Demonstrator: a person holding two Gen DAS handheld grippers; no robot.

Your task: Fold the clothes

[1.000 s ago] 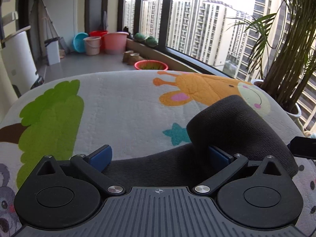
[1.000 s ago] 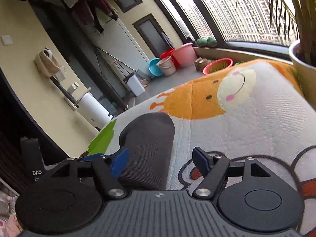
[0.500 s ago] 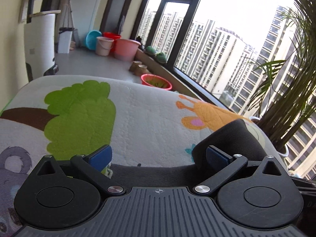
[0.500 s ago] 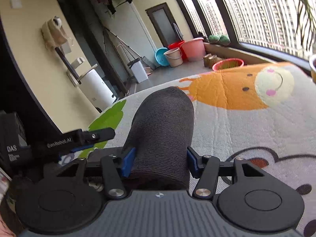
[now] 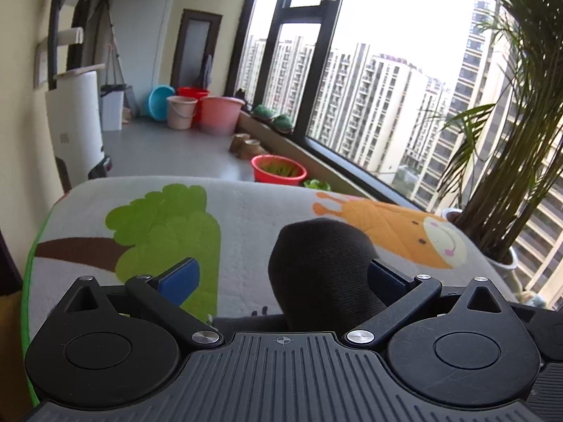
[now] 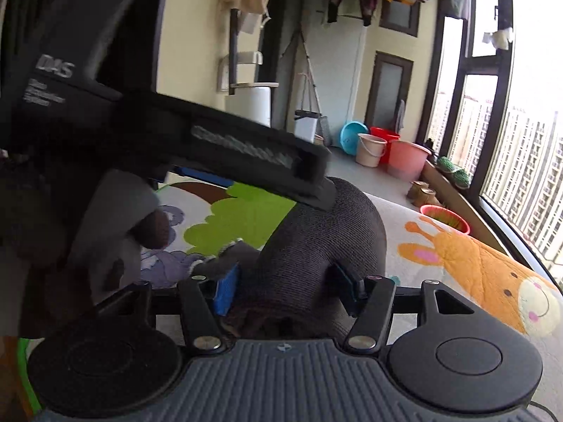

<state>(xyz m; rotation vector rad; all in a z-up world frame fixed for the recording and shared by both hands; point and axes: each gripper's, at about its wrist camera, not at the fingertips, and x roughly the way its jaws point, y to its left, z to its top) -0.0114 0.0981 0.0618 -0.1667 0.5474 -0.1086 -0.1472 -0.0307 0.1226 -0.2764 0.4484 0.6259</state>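
Dark knit garment (image 6: 316, 246): bulged fold, earlier beside the right gripper (image 6: 286, 290), came between its opening fingers; left gripper (image 5: 281, 277) stayed wide, one pad touching; fold under way.

The garment (image 6: 327, 239) is dark, matt, ribbed knit cloth. The mat (image 5: 253, 211) looks soft and fuzzy. The buckets (image 5: 220, 114) are smooth, slightly glossy plastic.

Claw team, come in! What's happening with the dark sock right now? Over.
Right claw opening, dark grey knitted sock bunched between its pads. Left claw open, sock against one pad. Left claw's body crosses right view. Over.
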